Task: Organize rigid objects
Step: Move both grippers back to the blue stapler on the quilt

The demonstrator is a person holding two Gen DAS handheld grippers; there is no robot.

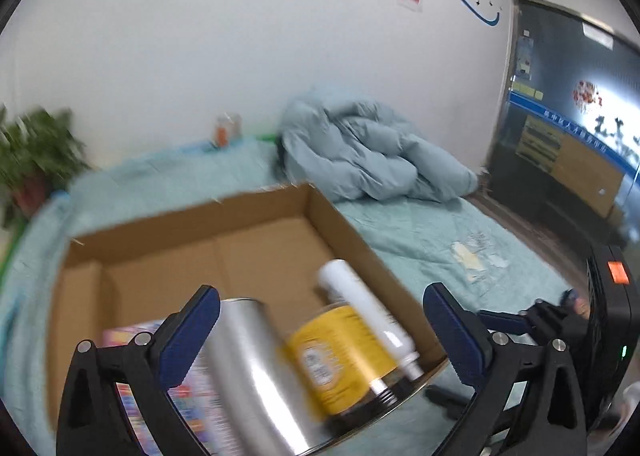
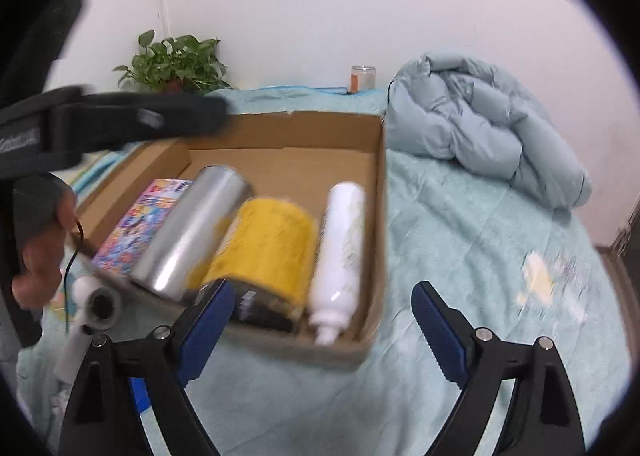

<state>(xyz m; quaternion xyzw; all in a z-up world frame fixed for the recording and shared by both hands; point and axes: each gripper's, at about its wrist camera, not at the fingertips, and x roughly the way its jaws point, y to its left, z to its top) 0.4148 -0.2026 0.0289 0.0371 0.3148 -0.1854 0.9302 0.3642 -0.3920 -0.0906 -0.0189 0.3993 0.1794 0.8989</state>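
The cardboard box (image 2: 372,215) on the bed (image 2: 460,256) holds a silver can (image 2: 188,236), yellow jar (image 2: 268,252) and white bottle (image 2: 336,256), at twelve o'clock from the released left gripper (image 1: 320,340); the right gripper (image 2: 322,328) also gapes empty, the box at eleven o'clock.

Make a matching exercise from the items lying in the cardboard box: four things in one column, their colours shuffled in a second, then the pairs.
Things:
1. cylinder can
2. labelled jar
3. spray bottle
4. flat booklet

Colours:
A. white
B. many bright colours
C. shiny silver
D. yellow

Pairs: 1-C, 2-D, 3-A, 4-B

All four lie side by side in the cardboard box on the bed.
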